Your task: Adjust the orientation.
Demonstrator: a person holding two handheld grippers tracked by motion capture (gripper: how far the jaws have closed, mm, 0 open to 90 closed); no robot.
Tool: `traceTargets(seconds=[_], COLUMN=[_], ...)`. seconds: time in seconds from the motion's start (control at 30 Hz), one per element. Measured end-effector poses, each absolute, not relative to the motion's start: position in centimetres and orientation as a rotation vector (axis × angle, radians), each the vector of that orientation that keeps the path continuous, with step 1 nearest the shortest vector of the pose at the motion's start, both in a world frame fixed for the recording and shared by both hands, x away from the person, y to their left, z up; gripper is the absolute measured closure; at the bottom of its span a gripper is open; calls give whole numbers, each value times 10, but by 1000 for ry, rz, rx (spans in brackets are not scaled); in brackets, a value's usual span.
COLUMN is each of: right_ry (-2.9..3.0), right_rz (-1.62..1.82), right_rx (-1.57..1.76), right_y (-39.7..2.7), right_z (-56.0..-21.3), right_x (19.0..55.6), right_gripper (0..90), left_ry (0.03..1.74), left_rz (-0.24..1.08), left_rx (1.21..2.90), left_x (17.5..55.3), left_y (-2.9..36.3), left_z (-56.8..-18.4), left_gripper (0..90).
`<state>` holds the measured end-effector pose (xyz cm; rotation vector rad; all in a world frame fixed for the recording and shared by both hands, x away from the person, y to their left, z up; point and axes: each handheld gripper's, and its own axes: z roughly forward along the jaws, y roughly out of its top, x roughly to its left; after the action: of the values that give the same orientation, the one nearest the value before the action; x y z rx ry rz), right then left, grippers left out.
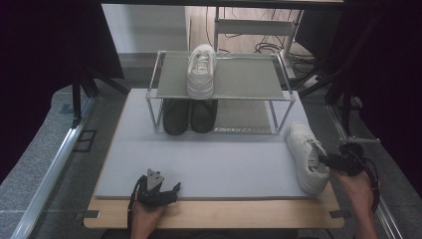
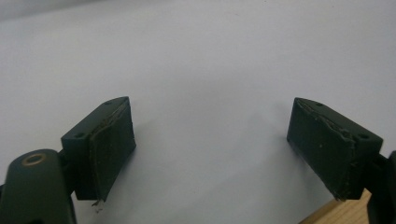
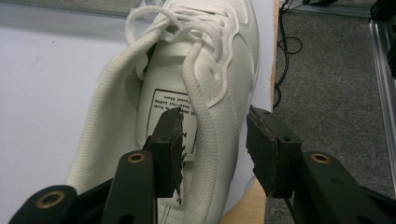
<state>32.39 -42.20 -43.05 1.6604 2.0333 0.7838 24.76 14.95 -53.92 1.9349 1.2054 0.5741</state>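
A: High view first. White shoe (image 1: 307, 157) lies at the mat's (image 1: 209, 159) right edge, toe toward the rack (image 1: 221, 89), heel toward the person. Its mate (image 1: 201, 71) sits on the rack's top shelf, a black pair (image 1: 189, 115) below. I judge the job is to shelve this one beside its mate.

B: Right gripper (image 1: 326, 160)?

A: Comes in level from the right, hand (image 1: 359, 191) behind it, forearm rising from the bottom edge. Tips are at the shoe's collar. The side approach makes sense: the collar wall is the one thin part the jaws can straddle.

B: Left?

A: Left gripper (image 1: 175, 188) rests low at the mat's near edge, well apart from the shoe, idle; parked out of the way, I'd say.

B: Left gripper view.

A: Jaws spread wide over bare mat, nothing between them. Released.

B: Right gripper view.

A: One jaw is inside the shoe's opening, over the printed insole label (image 3: 163, 109); the other is outside, over the table edge (image 3: 247, 207). The padded collar (image 3: 205, 135) runs between them. A gap shows on the outer side, so the pads aren't pressing: part-closed around the collar, not yet gripping.

B: Risk?

A: Collar is soft; pinched too shallow, I'd expect the shoe to sag or slip when lifted.
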Motion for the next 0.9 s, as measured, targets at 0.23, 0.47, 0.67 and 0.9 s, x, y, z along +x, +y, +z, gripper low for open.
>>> traceTargets(seconds=[0.23, 0.47, 0.67, 0.9], right_ry=[2042, 2047, 2043, 2024], right_rz=[768, 773, 775, 744], right_rx=[1668, 1689, 1710, 1731], right_y=[-423, -425, -424, -421], right_z=[-435, -438, -438, -435], right_x=[327, 330, 332, 332], right_gripper=[569, 615, 666, 783], left_ry=[1205, 1205, 1205, 1206], left_rz=[574, 574, 575, 574], left_rx=[1935, 1935, 1935, 1935], left_x=[248, 248, 248, 248], left_y=[150, 150, 150, 150], left_z=[-539, -539, -539, -539], left_gripper=[147, 147, 147, 147])
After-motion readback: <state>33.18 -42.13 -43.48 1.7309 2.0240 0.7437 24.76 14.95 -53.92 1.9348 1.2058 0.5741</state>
